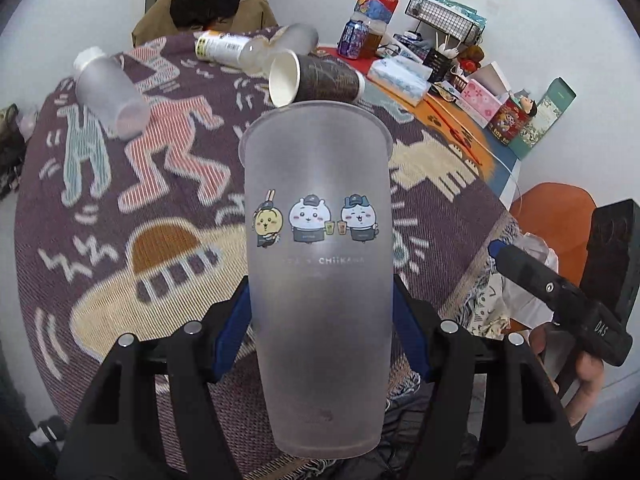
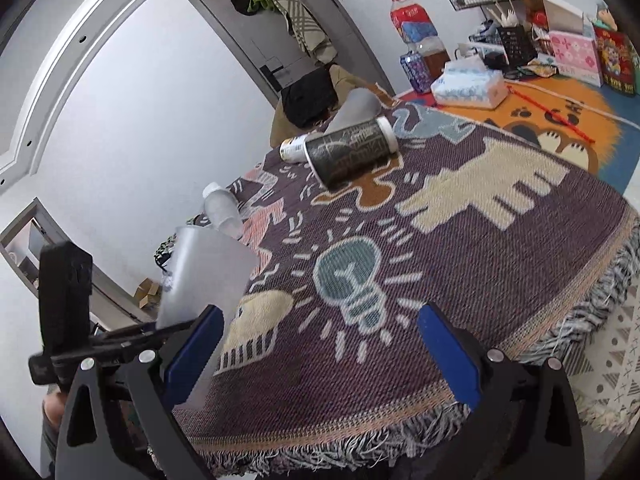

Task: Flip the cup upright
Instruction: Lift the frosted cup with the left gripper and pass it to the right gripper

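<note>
**Cup held in the left fingers, off the surface**

The cup (image 1: 318,272), frosted plastic with three cartoon figures printed on its side, fills the middle of the left wrist view, its wide rim toward 12 o'clock and its narrow base toward 6 o'clock. The left gripper (image 1: 320,322) has it clamped: one blue finger (image 1: 232,328) presses the wall at 9 o'clock, the other at 3 o'clock. In the right wrist view the same cup (image 2: 208,276) shows at 9 o'clock, tilted above the edge of the surface (image 2: 520,264), apart from the patterned cloth.

The right gripper (image 2: 320,354) hangs over the near fringe of the cloth with its blue fingers (image 2: 450,356) spread wide and nothing between them.

Beyond the cup at 12 o'clock in the left view, a dark paper cup (image 1: 316,80) lies on its side, white mouth toward the camera. At 10 o'clock a frosted bottle (image 1: 110,94) lies on the cloth, and at 11 o'clock a labelled bottle (image 1: 226,48) also lies flat. At 2 o'clock are a tissue pack (image 1: 400,78) and a tall drink bottle (image 1: 376,4).
</note>
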